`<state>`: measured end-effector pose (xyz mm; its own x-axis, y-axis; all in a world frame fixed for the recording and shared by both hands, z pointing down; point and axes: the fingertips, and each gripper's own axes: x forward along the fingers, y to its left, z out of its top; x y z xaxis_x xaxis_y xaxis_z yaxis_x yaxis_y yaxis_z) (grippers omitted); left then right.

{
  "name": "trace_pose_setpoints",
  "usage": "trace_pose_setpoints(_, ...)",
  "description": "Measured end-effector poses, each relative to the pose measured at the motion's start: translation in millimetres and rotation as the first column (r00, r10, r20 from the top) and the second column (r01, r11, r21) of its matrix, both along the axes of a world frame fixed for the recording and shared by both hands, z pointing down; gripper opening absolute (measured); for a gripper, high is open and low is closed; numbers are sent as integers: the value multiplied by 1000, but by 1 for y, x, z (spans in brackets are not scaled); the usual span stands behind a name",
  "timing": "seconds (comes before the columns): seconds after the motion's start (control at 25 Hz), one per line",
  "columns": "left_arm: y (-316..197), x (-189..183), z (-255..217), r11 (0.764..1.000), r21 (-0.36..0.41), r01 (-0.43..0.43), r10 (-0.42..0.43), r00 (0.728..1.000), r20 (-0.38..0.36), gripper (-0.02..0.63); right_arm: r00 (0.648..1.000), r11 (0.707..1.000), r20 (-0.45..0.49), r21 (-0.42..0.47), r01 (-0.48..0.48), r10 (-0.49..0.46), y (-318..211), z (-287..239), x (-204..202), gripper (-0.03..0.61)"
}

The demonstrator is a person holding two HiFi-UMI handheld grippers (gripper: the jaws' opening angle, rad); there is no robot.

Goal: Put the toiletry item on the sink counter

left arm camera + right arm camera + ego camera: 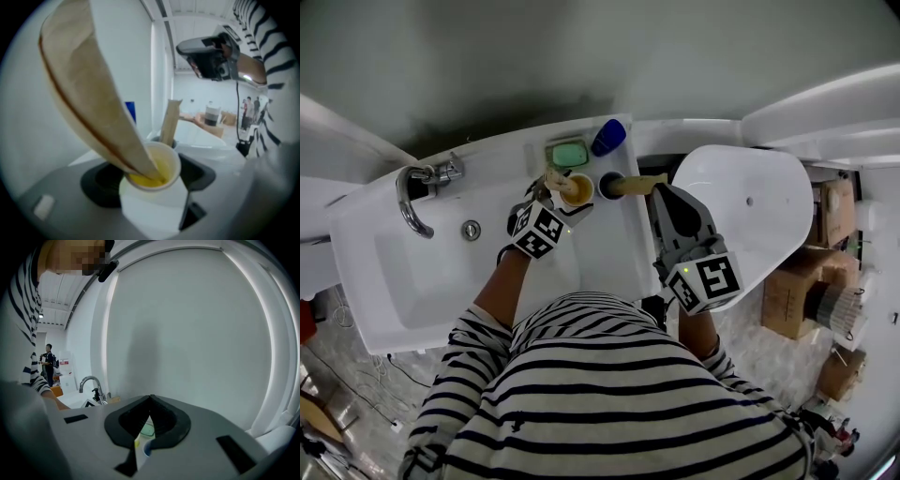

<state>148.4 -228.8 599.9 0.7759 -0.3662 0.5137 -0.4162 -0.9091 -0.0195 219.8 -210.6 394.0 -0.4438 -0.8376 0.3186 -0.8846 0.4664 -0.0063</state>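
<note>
A white cup with a yellow inside (576,189) sits at the back of the sink counter (609,253), and a flat tan item (555,176) leans in it. My left gripper (562,202) is shut on this cup. In the left gripper view the cup (154,164) fills the gap between the jaws of the left gripper (150,199), with the tan item (89,93) slanting up to the left. Beside it a dark cup (608,185) holds a tan stick (639,184). My right gripper (660,195) is shut and empty, just right of that stick's end. Its closed jaws show in the right gripper view (149,401).
A green soap dish (568,153) and a blue item (607,137) lie at the counter's back edge. The basin with its chrome faucet (414,192) is to the left. A white toilet lid (745,211) is close on the right, with cardboard boxes (797,295) beyond.
</note>
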Motion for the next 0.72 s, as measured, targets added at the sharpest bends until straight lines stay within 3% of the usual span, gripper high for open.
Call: trace_pose_setpoints(0.72,1,8,24,1000,-13,-27,27,1000,14,367,1000,1000,-13,-26,4,-5,0,5,-8,9)
